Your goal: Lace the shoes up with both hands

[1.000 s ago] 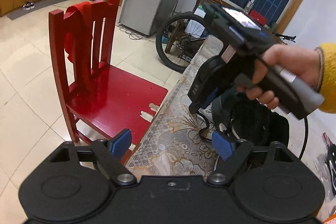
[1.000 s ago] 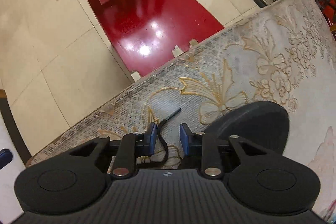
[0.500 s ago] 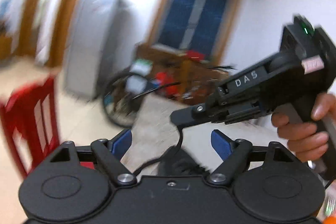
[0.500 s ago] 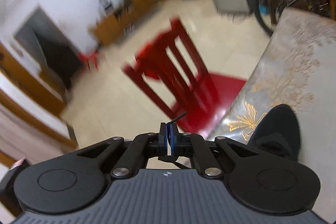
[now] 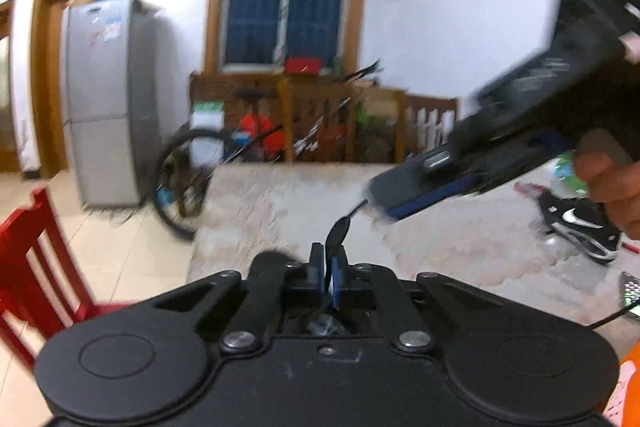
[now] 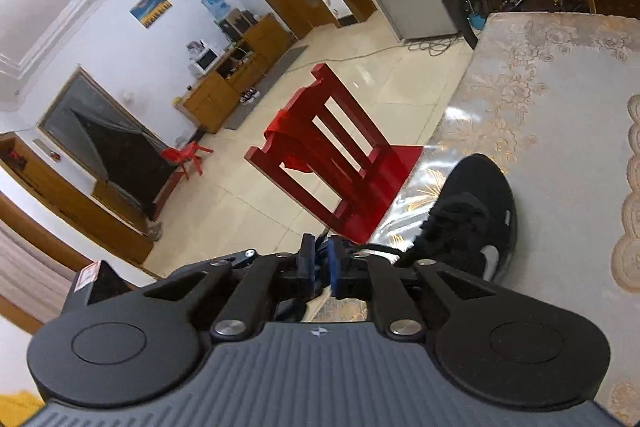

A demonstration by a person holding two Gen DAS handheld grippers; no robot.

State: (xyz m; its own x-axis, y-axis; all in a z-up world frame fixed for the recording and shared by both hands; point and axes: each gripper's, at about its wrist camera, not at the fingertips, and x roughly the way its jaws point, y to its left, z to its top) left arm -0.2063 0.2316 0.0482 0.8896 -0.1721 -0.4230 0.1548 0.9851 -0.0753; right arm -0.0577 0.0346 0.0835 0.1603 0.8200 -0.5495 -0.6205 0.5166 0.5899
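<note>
- Our left gripper (image 5: 327,277) is pinched almost fully together on a black lace (image 5: 338,231); the lace end stands up out of the pads and its stiff tip points up and to the right
- Our right gripper (image 6: 319,264) is narrowed to a slim gap; something dark sits between its blue pads, probably the other lace end, but we cannot tell for sure from the right wrist view
- A black strand runs from the right gripper's right side across to the black shoe (image 6: 472,215), so that side looks tethered to it
- The black shoe sits on the patterned tablecloth (image 6: 560,107), just ahead and right of the right gripper, white swoosh on its near side
- From the left wrist view, the right tool body (image 5: 520,143) hangs ahead and to the upper right, blurred, with the hand (image 5: 612,187) on its grip
- A second black shoe (image 5: 576,223) lies ahead-right of the left gripper, well apart from both tools; untouched as far as we see
- Progress judgement: both lace ends look picked up and lifted, so we are at the start of the tie or cross; eyelets are not readable, so threaded count is unknown
- Left to do: cross, knot, tighten, then shoe 2
- Red chair (image 6: 332,155) stands off the table edge ahead-left, not in play
</note>
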